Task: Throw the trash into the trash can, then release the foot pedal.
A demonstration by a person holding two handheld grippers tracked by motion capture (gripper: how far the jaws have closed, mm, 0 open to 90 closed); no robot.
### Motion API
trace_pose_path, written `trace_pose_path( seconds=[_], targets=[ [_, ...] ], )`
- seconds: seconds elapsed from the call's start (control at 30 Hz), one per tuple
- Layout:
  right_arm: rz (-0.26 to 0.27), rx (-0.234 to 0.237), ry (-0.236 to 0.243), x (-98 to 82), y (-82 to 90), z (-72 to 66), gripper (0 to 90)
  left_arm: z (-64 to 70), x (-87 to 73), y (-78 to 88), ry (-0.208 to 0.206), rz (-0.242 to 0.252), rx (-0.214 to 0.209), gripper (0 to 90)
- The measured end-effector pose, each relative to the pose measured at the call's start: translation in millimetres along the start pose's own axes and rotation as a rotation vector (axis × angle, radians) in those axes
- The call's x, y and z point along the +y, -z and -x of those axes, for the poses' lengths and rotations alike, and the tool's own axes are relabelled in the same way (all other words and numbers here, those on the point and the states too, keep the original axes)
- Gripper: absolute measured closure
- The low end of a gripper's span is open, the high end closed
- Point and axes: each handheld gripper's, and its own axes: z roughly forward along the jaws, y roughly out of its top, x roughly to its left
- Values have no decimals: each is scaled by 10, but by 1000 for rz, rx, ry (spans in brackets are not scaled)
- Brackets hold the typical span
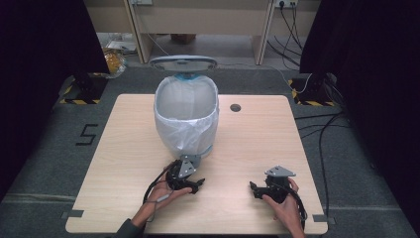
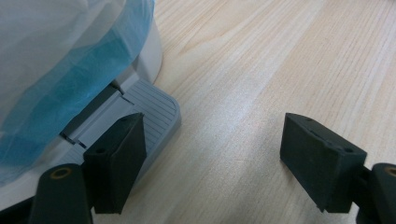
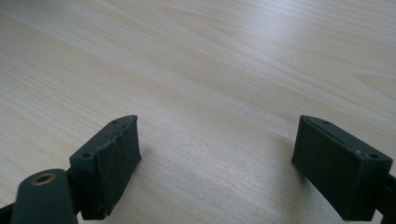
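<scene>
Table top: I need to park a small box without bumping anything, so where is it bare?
The table is bare left of the lined pedal bin, and again right of it, around the cable hole. The strip between the left gripper and right gripper is free too. It is crowded at the bin's pedal, beside the left gripper.

black gripper (image 1: 198,184), grey plate (image 1: 280,171), dark sleeve (image 1: 127,229)

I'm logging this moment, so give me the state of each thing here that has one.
Pedal bin: lid raised, white liner fitted.
Pedal: one left jaw over it; pressing unclear.
Left gripper: open, empty.
Right gripper: open, empty, over bare table.
</scene>
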Motion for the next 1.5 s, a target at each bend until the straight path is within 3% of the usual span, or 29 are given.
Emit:
trace_pose_path(
  seconds=[1.07, 1.5],
  targets=[
    [-2, 4, 2, -2, 1, -1, 139, 6, 10, -2, -5, -5, 9, 216],
    [-3, 6, 6, -4, 4, 1, 139, 32, 45, 13, -41, -21, 31, 217]
  ],
)
